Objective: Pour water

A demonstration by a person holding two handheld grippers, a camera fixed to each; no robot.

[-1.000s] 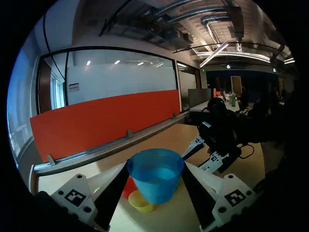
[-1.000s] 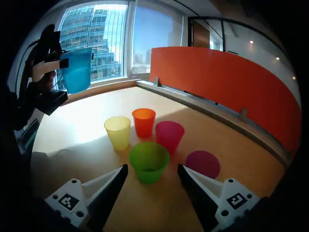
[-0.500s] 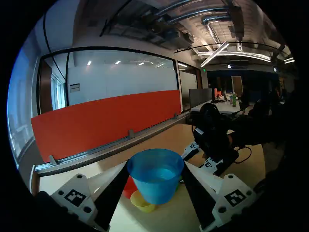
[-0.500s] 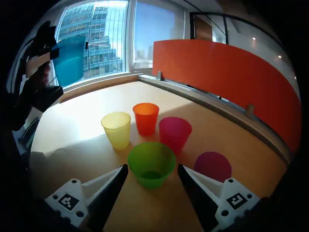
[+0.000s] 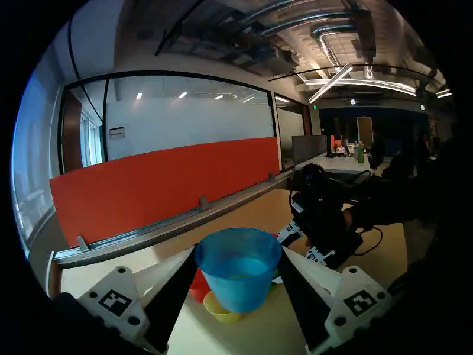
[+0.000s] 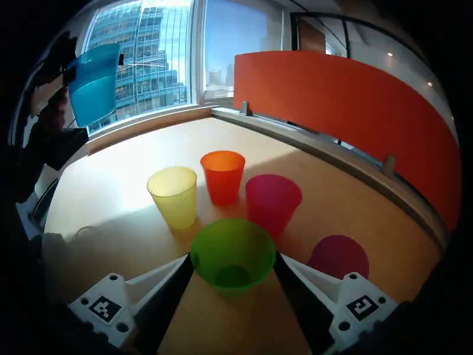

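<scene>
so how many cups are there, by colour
blue cup: 1
yellow cup: 1
orange cup: 1
pink cup: 1
green cup: 1
dark magenta cup: 1
total: 6 cups

The blue cup [image 5: 238, 269] is translucent sky blue, paler where the water lies. The left hand-held gripper [image 5: 237, 251] has white fingers [image 5: 301, 296] with black inner faces, each bearing a black-and-white square marker [image 5: 115, 302]; the right hand-held gripper [image 6: 232, 255] is coloured the same. On the pale tan desk [image 6: 331, 195], washed near-white where sun falls, stand a translucent bright green cup [image 6: 232, 256], a soft yellow cup [image 6: 172, 196], a vivid orange cup [image 6: 223, 176] and a hot pink cup [image 6: 272, 203]; a darker magenta cup [image 6: 338, 257] sits apart. The partition [image 6: 349, 112] is plain orange-red above a grey rail.
</scene>
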